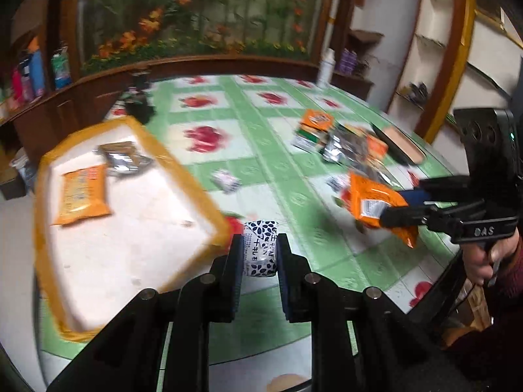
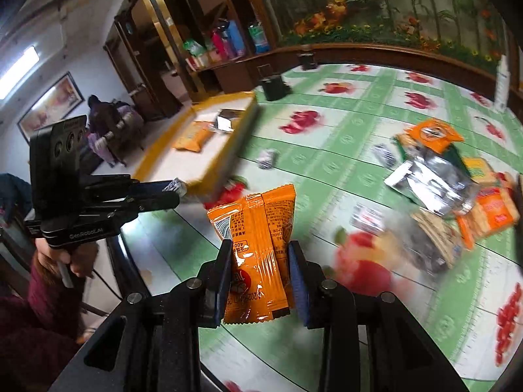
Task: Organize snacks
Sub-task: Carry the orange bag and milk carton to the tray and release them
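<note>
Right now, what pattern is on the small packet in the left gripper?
White with dark blue leaf-like specks and dark print on the small packet; the left wrist view shows it best.

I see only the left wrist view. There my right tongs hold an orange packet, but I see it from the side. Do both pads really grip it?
Observer: Yes. In the right wrist view the orange packet sits between both pads of the right tongs, with its back seam facing the camera.
Operator: Is anybody in the room beyond the tray?
Observer: Yes. A person in dark clothes is far behind the tray, near the wall. Your view does not show that corner.
</note>
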`<state>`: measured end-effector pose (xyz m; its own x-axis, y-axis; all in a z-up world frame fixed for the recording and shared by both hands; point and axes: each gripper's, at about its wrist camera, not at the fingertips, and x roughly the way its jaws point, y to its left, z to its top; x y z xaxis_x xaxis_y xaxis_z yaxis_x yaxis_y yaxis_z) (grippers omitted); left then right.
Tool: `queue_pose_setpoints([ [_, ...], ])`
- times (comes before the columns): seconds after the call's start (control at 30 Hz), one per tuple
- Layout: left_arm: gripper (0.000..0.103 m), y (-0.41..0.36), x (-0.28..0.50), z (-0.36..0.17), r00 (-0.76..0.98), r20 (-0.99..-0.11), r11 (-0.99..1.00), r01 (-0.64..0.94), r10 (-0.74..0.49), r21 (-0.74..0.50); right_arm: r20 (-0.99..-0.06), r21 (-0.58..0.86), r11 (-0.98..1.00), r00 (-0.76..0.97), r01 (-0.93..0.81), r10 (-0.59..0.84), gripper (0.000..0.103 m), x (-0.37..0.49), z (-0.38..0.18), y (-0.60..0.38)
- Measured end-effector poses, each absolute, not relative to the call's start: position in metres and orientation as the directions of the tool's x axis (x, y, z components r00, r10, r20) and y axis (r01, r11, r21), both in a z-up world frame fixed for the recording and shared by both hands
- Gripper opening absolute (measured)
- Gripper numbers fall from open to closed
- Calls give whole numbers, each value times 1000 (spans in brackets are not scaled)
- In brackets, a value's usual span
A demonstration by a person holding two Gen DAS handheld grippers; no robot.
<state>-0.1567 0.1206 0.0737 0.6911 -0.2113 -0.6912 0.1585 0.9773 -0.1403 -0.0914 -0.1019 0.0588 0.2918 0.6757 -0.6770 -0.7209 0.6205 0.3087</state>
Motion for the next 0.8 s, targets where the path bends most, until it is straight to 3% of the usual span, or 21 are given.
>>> queue_pose_setpoints([
  [0.3, 19, 194, -155, 77, 735, -671, 984, -26, -100, -175, -630, 359, 549, 238, -755, 739, 36, -85, 80, -29],
  [0.8, 19, 240, -129, 41, 675, -735, 972, -211, 68, -103, -729, 324, 589, 202, -740, 655, 36, -39, 49, 118],
])
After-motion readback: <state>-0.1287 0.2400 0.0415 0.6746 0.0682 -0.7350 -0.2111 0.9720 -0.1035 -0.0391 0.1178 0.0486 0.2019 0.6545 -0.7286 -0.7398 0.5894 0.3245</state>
